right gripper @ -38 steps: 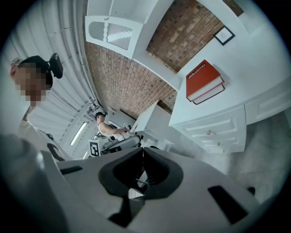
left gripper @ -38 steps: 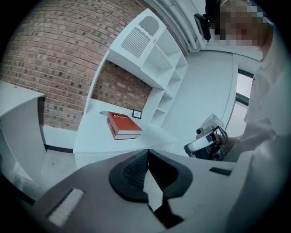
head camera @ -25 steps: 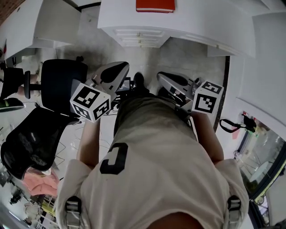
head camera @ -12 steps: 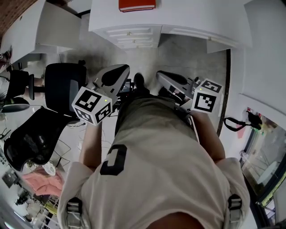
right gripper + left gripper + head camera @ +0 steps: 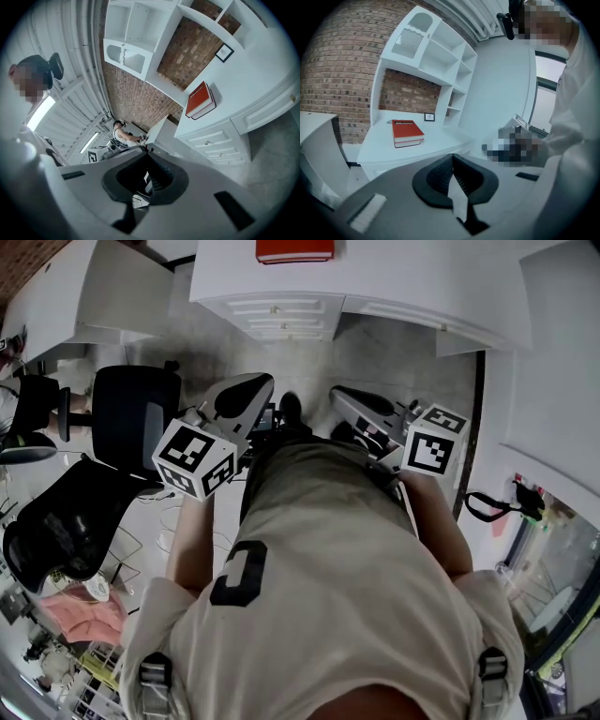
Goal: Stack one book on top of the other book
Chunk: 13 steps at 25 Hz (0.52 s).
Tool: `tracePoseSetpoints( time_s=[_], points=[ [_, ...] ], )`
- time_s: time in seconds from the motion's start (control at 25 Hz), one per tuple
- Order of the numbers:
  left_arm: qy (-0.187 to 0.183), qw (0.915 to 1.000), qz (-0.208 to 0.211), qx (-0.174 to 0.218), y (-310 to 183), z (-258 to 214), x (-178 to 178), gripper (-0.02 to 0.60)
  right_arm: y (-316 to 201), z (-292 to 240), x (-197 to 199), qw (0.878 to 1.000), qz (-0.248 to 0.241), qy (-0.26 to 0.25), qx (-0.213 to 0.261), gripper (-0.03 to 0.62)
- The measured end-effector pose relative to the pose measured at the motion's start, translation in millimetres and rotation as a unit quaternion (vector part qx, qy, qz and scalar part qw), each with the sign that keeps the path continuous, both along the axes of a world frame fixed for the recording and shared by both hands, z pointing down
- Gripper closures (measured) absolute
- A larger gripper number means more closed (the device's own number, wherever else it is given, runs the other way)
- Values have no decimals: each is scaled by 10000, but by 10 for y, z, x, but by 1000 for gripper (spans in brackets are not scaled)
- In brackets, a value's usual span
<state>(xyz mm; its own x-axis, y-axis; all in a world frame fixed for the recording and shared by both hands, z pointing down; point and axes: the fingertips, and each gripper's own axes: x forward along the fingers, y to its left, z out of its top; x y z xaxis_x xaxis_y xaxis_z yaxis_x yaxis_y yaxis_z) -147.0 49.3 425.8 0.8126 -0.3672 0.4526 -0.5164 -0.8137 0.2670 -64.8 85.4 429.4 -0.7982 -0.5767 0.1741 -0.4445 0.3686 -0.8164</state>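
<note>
1. Grey and black, our left gripper [image 5: 453, 157] has its jaws pressed together with nothing between them.
2. Our right gripper [image 5: 147, 154] is likewise closed tight and empty; we hold the two side by side at our waist.
3. Black office chairs [image 5: 131, 413] stand to our left.
4. Well ahead of both grippers, across the floor [image 5: 375, 362], stands the white desk [image 5: 422, 282].
5. On it lie the red books [image 5: 408, 132], one stacked on the other, well apart from either gripper: up and left of the left jaws, up and right of the right jaws.
6. Behind the books we see a small framed picture [image 5: 429, 116] beneath white shelves [image 5: 440, 54], and a brick wall [image 5: 337, 75] beyond.
</note>
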Motion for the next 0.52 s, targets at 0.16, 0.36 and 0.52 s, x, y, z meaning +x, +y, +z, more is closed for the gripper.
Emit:
tracePoseSetpoints(
  time_s=[0.16,0.36,0.52],
  points=[
    [55,10000,-41,-23,-168,-5,-95,578,-159,2,-102,9999,-66,106,-28,589],
    [145,9999,-68,-58,-447,22,-290,578,-423,32,-281,9996,-76,239,-92,589],
    [207,9997,-103,-69,-713,44,-497,578,-656,65,-458,9994,-58,308,-153,589]
  ],
)
